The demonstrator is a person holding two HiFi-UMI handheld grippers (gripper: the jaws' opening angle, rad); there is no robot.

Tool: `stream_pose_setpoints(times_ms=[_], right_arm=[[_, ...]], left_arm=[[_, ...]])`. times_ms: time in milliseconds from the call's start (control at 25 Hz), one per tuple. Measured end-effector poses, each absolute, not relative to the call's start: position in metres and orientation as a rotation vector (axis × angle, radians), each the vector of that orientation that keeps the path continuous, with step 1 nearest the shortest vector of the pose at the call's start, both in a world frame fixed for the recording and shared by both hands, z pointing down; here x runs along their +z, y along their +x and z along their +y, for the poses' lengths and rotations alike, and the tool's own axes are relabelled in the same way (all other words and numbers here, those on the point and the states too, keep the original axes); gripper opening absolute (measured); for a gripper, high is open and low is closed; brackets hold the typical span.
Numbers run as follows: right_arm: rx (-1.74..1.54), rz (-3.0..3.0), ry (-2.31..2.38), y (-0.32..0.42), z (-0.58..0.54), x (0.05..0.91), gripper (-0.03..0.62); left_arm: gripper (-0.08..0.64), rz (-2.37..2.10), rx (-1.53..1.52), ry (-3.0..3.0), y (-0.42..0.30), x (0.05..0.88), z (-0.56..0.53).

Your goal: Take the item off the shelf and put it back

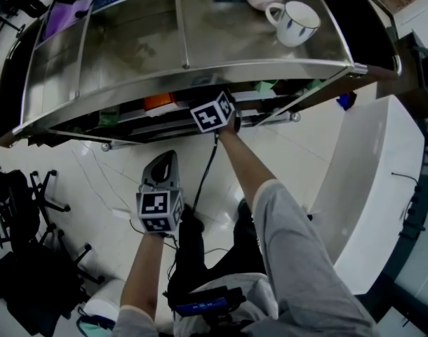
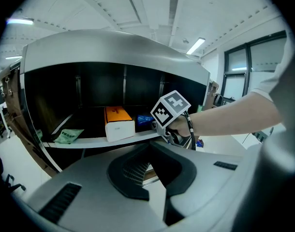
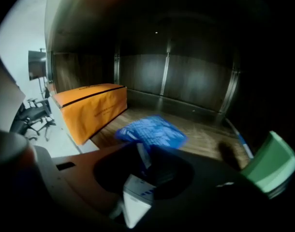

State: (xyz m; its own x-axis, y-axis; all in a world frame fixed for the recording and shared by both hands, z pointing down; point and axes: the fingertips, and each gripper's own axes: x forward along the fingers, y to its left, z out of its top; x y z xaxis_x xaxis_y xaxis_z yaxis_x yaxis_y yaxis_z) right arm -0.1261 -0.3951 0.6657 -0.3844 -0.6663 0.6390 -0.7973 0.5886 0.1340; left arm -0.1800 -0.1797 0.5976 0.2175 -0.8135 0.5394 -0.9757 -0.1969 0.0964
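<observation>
**On the lower shelf: item gripped, removal not yet made**

Inside the lower shelf (image 3: 205, 137) of the steel rack, the right gripper (image 3: 142, 164) is clenched on the near edge of the blue packet (image 3: 151, 132). A pale strip of that packet runs down between its jaws. The packet lies on the shelf board, at the middle of the bay, and appears not yet lifted.

Progress, as judged: the grasp is made. Drawing the packet out and setting it back in place both remain.

The left gripper (image 2: 154, 175) hangs outside the rack, well below the shelf edge, jaws together with nothing in them.

Materials and shapes:
- The packet is a soft, crinkled pouch, glossy blue with fine print. It looks likely to sag when raised by one edge.
- An orange box (image 3: 92, 108), rigid and square-cornered with a white base, stands at ten o'clock of the packet, apart from it.
- A green carton (image 3: 269, 167) sits at four o'clock, only partly in view.
- The shelf board shows a scuffed, streaked surface. The back wall is dull panelled metal.
- The rack top (image 1: 130, 44) is brushed steel and carries two white mugs (image 1: 295, 21) at its two o'clock corner.
</observation>
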Motion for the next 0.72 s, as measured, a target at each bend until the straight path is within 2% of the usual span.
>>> stream_pose_setpoints(times_ms=[40,80,520,720], right_arm=[[0.25,-2.156,1.167,-0.124,-0.395,0.665,0.044],[0.244,-2.156,1.173,-0.123,-0.394,0.664,0.04],[0.19,-2.153,1.185,-0.111,-0.38,0.656,0.032],[0.179,-2.187,1.19,-0.104,-0.366,0.625,0.032]], left_arm=[[0.006,-1.654,0.522,2.077,-0.18,0.598,-0.179],[0.005,-1.654,0.519,2.073,-0.181,0.597,-0.178],[0.005,-1.662,0.509,2.075,-0.175,0.591,-0.176],[0.005,-1.678,0.497,2.078,-0.173,0.579,-0.171]])
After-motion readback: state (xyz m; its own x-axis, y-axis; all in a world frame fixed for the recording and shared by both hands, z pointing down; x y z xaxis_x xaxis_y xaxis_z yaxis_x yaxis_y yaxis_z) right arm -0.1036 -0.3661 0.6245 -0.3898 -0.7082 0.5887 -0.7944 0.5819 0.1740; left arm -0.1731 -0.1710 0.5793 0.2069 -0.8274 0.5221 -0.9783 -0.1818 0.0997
